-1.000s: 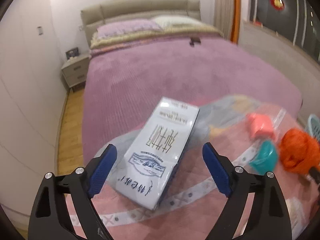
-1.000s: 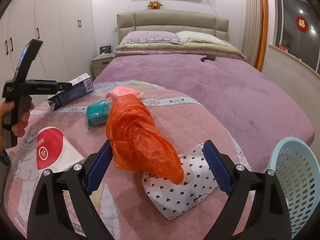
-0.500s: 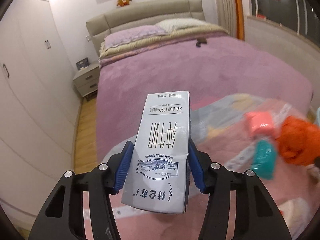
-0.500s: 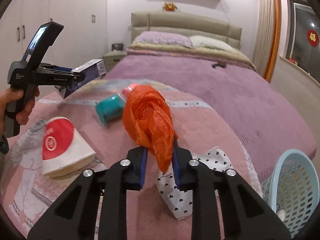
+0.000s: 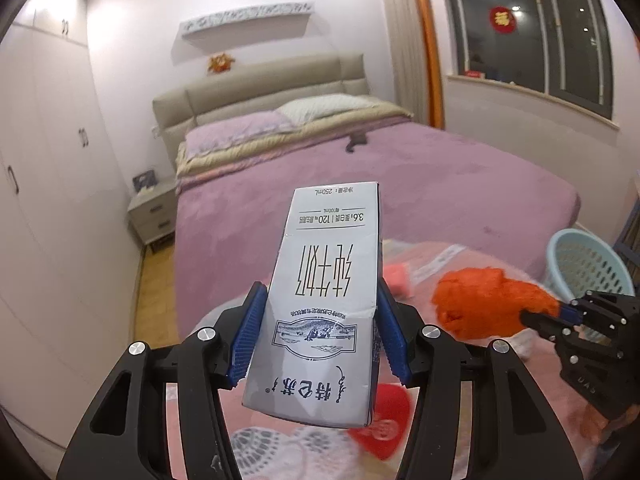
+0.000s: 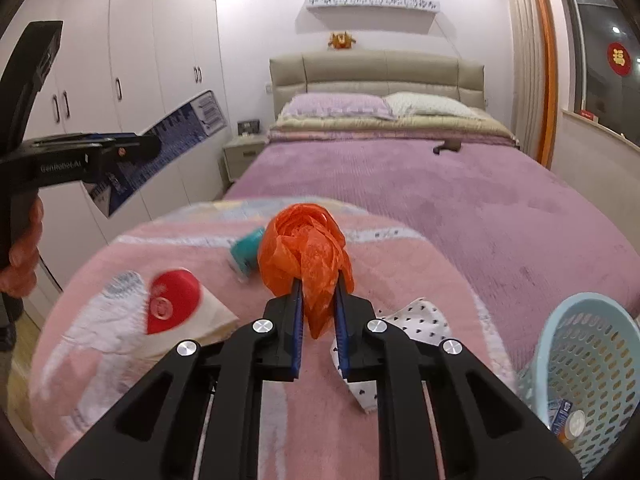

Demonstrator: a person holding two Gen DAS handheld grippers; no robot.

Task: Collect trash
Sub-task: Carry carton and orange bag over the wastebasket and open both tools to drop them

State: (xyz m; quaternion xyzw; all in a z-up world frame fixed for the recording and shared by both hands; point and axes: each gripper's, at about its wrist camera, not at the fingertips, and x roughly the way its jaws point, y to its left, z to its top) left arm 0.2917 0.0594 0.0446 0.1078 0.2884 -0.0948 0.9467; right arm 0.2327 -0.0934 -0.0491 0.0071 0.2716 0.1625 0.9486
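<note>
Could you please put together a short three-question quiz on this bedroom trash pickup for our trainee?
1. True or false: the left tongs hold the milk carton clear of the pink blanket.
2. What do the right tongs grip? A) the teal packet B) the orange bag C) the heart-print wrapper
3. Fill in: the blue basket stands at the bed's ____ side as the right wrist view shows it.

Key:
1. True. The carton is pinched between both pads, lifted off the blanket.
2. B. The orange bag is squeezed between the pads; the teal packet and heart-print wrapper lie on the blanket.
3. Right.
</note>
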